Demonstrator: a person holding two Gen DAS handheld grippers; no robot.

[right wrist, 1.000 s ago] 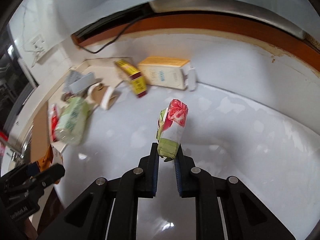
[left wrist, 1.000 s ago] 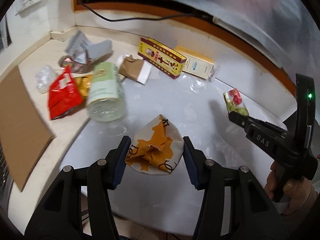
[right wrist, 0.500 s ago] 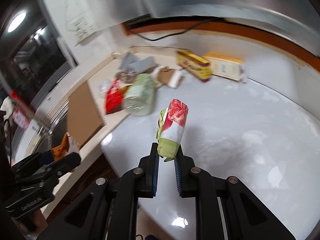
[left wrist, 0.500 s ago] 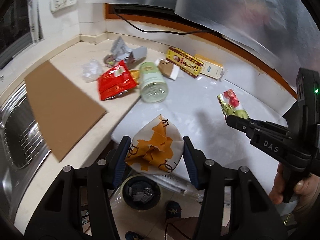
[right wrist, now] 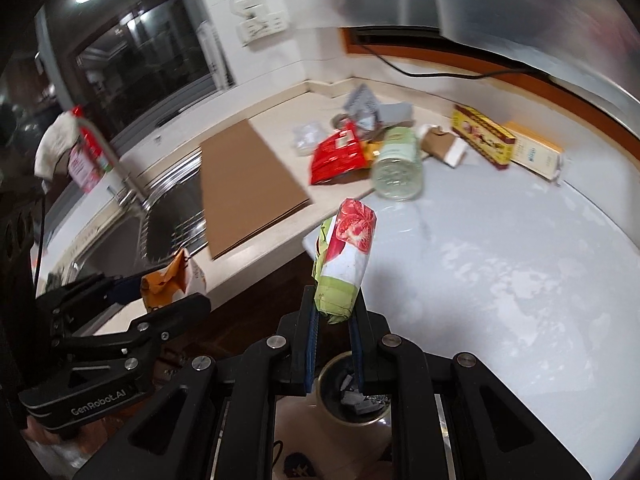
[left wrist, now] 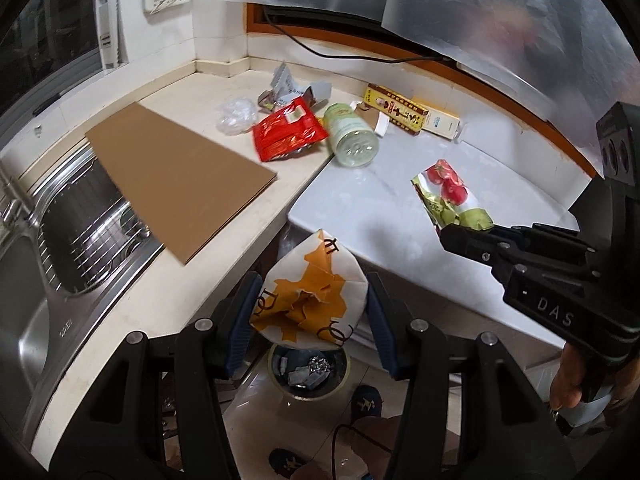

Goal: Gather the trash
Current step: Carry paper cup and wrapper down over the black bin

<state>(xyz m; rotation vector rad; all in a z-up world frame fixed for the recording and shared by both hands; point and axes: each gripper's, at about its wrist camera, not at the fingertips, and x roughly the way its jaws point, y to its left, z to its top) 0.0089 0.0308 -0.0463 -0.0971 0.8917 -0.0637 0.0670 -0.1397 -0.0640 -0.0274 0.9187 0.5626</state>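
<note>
1. Kitchen counter (left wrist: 188, 300) fills the left wrist view, running into a corner, with a steel sink (left wrist: 24, 272) at the left and a brown cardboard sheet (left wrist: 180, 176) lying partly over the sink's edge.
2. At the bottom of this view the left gripper (left wrist: 310, 312) points steeply down, its jaws clamped on a crumpled orange-and-white paper wrapper (left wrist: 312, 300) held out past the counter's edge.
3. Below the wrapper, on the floor, stands a round bin (left wrist: 308, 372) with grey scraps and foil inside.
4. At the right, a hand (left wrist: 568, 380) grips the right gripper (left wrist: 460, 232), which is closed on a green-and-red packet (left wrist: 448, 196).
5. Loose trash lies near the corner: a red bag (left wrist: 288, 132), a pale green jar (left wrist: 350, 136) on its side, a yellow box (left wrist: 396, 108) and a clear plastic bag (left wrist: 236, 114).
6. In the right wrist view the right gripper (right wrist: 334, 320) angles down, jaws pressed together on the lower end of the packet (right wrist: 346, 256), which stands upright.
7. The bin (right wrist: 352, 396) shows between and below the jaws, with scraps inside.
8. At the left, the left gripper (right wrist: 160, 292) holds the wrapper (right wrist: 172, 278) beside the counter (right wrist: 256, 252) edge.
</note>
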